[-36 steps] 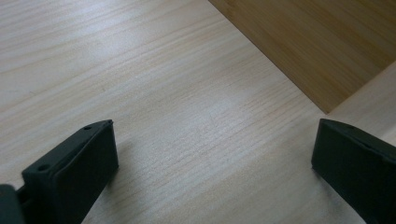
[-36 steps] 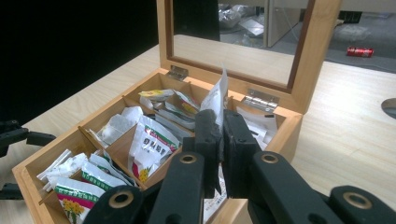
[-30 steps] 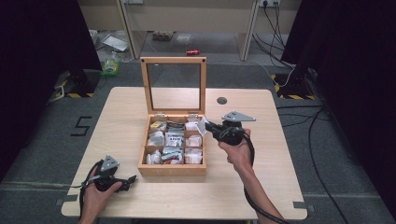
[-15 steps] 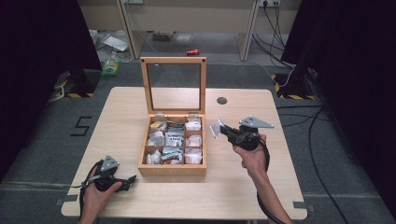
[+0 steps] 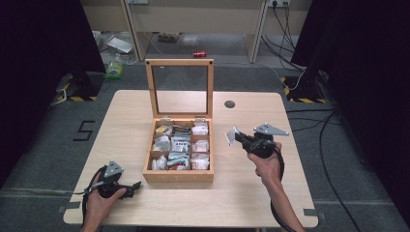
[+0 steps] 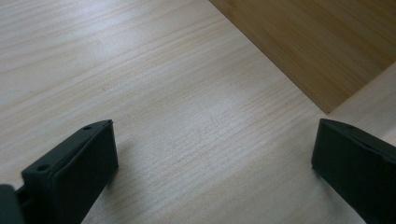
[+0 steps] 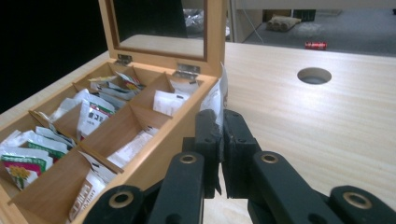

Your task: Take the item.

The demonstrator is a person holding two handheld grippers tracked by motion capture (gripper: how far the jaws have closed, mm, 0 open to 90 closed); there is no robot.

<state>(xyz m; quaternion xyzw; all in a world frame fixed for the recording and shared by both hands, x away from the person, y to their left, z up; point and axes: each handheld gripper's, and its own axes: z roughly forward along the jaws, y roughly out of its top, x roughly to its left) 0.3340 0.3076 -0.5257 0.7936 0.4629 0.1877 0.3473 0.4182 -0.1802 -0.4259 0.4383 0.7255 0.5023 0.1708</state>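
Sachet sits pinched in my right gripper, held in the air just right of the wooden box, clear of its rim. I judge one packet is out and setting it down remains; the box compartments look full of others. My left gripper rests spread and empty on the bench, left of the box. Bare bench lies right of the box, well inside the edge.

A black numeral "5" — clearly legible — marks the floor left of the table.
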